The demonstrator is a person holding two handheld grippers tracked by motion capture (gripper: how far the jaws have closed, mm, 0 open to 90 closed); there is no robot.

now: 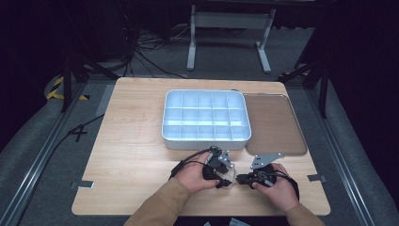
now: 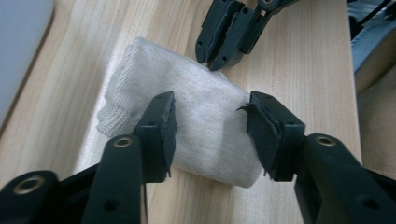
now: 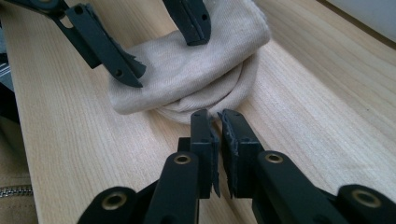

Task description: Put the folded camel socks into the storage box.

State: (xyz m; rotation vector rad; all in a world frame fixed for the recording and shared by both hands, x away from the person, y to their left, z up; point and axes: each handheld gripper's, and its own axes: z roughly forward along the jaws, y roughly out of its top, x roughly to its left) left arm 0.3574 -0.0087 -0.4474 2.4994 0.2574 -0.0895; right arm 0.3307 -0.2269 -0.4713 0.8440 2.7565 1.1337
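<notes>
Socks, or what looks like one pair rolled into a cream knit bundle (image 2: 187,123), lie on the worktop (image 1: 127,155) near its front edge, a little right of the middle, in front of the white compartment box (image 1: 205,117). We have both grippers on it. Our left gripper (image 2: 210,133) straddles the bundle with its jaws released: the pads stand to either side of the cloth and do not press it. Our right gripper (image 3: 215,133) sits at the folded end of the roll, its jaws nearly clenched with a thin gap between them, and a bit of the fabric edge seems caught at the tips, though we cannot tell whether it is really pinched.

To do this step well, we judge that the left gripper should come down squarely over the thick middle of the roll before clenching, so the layers stay together, while the right gripper keeps the loose end from unrolling. A slow squeeze should suit soft knit.

From the high view our hands (image 1: 197,176) cover most of the bundle. The brown tray (image 1: 275,123) beside the box looks bare, and the box compartments look unfilled, but glare washes them out. Whether the bundle is one sock or two stays unclear.
</notes>
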